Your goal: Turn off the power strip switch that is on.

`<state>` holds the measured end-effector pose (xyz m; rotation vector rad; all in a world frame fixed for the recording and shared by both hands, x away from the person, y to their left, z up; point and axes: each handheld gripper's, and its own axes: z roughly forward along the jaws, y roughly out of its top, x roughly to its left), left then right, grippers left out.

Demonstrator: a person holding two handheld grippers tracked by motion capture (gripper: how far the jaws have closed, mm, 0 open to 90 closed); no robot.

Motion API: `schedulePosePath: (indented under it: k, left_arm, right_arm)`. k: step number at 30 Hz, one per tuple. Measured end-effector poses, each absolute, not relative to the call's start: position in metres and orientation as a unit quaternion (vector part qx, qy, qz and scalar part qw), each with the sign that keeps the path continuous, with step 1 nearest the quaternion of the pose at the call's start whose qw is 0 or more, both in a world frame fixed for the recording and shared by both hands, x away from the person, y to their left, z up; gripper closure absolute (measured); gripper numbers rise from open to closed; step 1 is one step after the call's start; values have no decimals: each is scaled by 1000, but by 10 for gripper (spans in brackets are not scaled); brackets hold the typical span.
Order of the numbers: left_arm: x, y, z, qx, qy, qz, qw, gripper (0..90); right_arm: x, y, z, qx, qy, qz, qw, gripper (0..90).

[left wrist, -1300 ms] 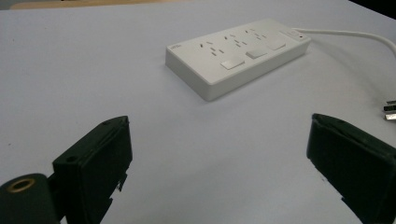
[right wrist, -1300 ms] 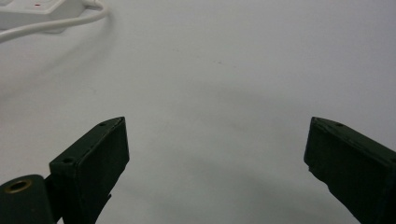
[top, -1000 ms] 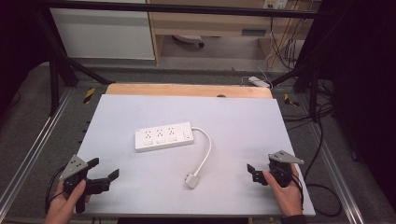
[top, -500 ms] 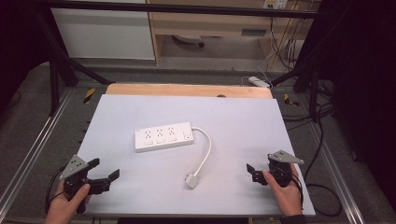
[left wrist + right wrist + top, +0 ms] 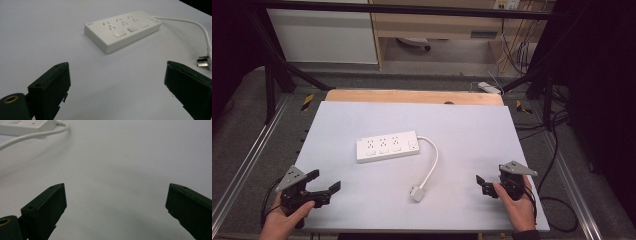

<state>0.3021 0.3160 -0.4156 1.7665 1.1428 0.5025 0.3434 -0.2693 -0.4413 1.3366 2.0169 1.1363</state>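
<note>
The white rectangular plastic power strip (image 5: 387, 146) lies flat near the middle of the pale grey tabletop (image 5: 472, 125), its long side running roughly parallel to the far edge. Its white cable (image 5: 432, 162) leaves the right end, curves toward the near edge and ends in a white plug (image 5: 416, 192) lying on the surface.

The left gripper (image 5: 323, 182) sits at the near left corner of the tabletop, well apart from the power strip. Its jaws stand wide open and hold nothing. In the left gripper view, the power strip (image 5: 122, 28) lies ahead between the two jaws.

The right gripper (image 5: 480, 180) sits near the near right corner, well apart from the plug. Its jaws are wide open and empty.
</note>
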Motion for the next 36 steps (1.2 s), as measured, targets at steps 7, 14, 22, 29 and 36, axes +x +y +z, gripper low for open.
schedulePosePath:
  k: [7, 14, 22, 29, 36]
  left_arm:
    - [304, 312, -412, 724, 466, 198, 469, 68]
    - [308, 309, -408, 729, 466, 192, 464, 69]
    - [312, 304, -404, 734, 464, 188, 459, 69]
    - [318, 297, -397, 736, 462, 184, 459, 70]
    - [325, 292, -390, 739, 461, 183, 456, 70]
  right_arm:
    - [343, -270, -441, 488, 732, 415, 234, 38]
    - [343, -270, -441, 487, 731, 416, 234, 38]
    - [344, -269, -441, 486, 732, 417, 234, 38]
    - [344, -268, -441, 486, 732, 416, 233, 38]
    - [344, -269, -441, 485, 732, 417, 233, 38]
